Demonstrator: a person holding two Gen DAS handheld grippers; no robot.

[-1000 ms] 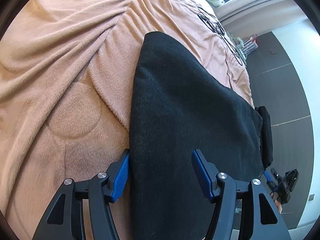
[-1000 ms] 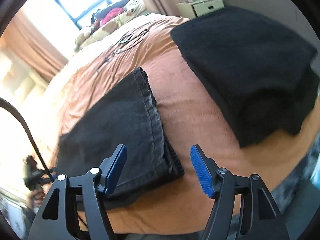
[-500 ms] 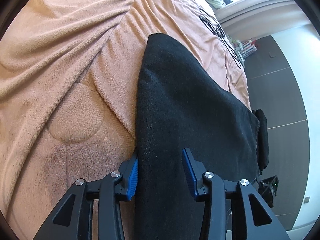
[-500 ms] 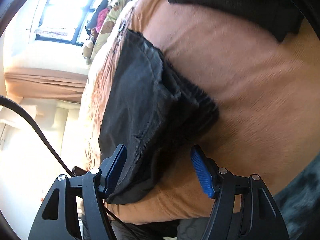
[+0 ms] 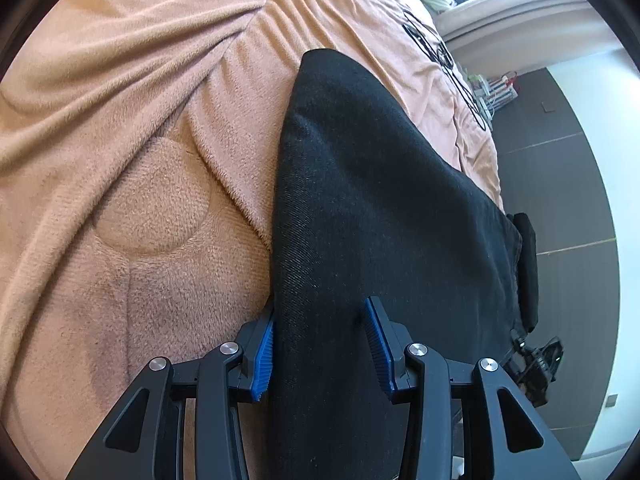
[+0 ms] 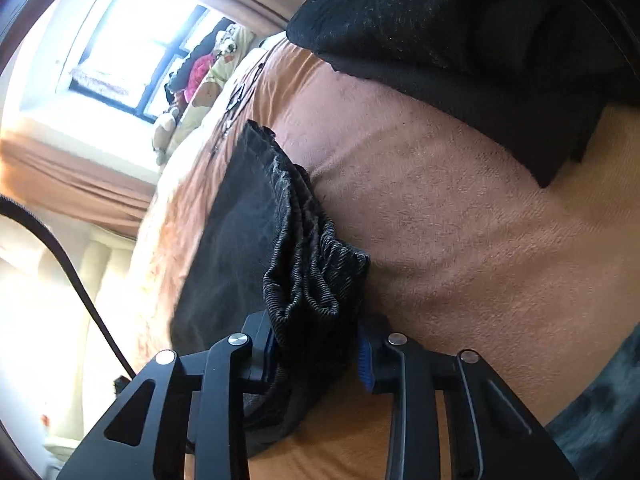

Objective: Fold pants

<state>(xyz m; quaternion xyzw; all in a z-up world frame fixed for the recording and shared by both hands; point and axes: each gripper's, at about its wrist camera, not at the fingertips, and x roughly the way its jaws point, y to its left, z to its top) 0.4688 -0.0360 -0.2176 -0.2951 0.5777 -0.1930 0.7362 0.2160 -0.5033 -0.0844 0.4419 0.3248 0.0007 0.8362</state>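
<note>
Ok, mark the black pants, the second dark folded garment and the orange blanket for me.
black pants (image 5: 380, 208), left wrist view, on the flat upper face.
dark folded garment (image 6: 460, 28), right wrist view, on its top layer.
orange blanket (image 5: 152, 208), left wrist view, on the round stitched patch.

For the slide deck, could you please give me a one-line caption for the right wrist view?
Right claw pinches the bunched end of the black pants on the orange blanket.

This is a bedroom in a home. A bed with a peach blanket (image 5: 132, 184) fills it. Curtains (image 6: 76, 184) hang below a bright window (image 6: 132, 52).
</note>
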